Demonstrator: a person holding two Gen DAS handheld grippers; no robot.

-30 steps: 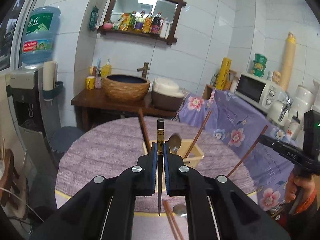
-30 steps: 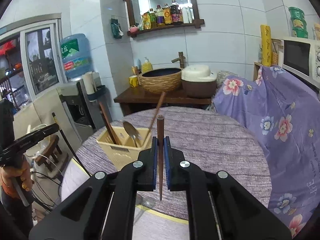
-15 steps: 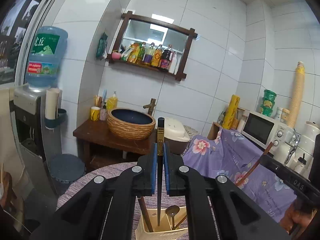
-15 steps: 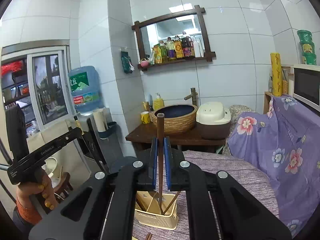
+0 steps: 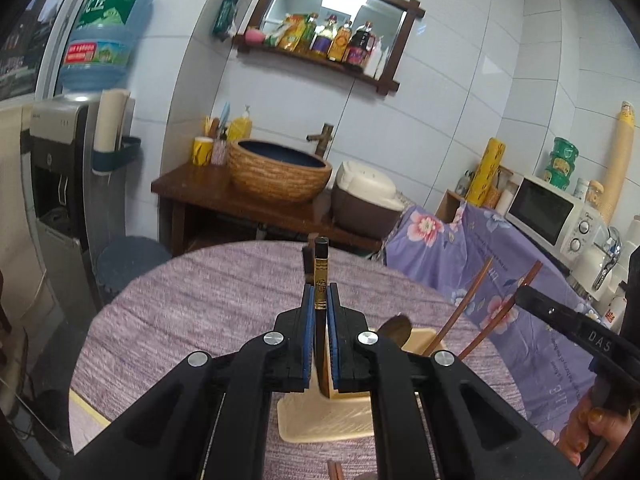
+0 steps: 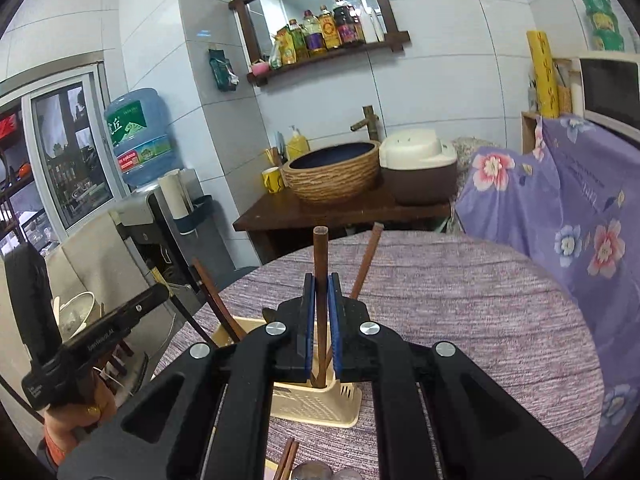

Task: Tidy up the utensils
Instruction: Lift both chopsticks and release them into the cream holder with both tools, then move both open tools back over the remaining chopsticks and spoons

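My left gripper (image 5: 320, 292) is shut on a black chopstick with a gold band (image 5: 320, 280), held upright with its lower end inside the cream utensil holder (image 5: 332, 420). My right gripper (image 6: 321, 284) is shut on a brown chopstick (image 6: 321, 256), also upright with its lower end in the same holder (image 6: 316, 404). The holder stands on the round purple table (image 5: 200, 300) and holds other brown chopsticks (image 5: 466, 308) and a spoon (image 5: 396, 326).
More chopsticks (image 6: 288, 458) and spoon bowls (image 6: 312, 472) lie on the table near me. A floral purple cloth (image 6: 568, 208) covers furniture to the right. A wooden washstand with a basket basin (image 5: 276, 176) stands behind the table, a water dispenser (image 5: 60, 184) at left.
Both grippers have come down from a raised, level pose. The two chopsticks' lower ends now sit inside the holder, and the table fills the views again.
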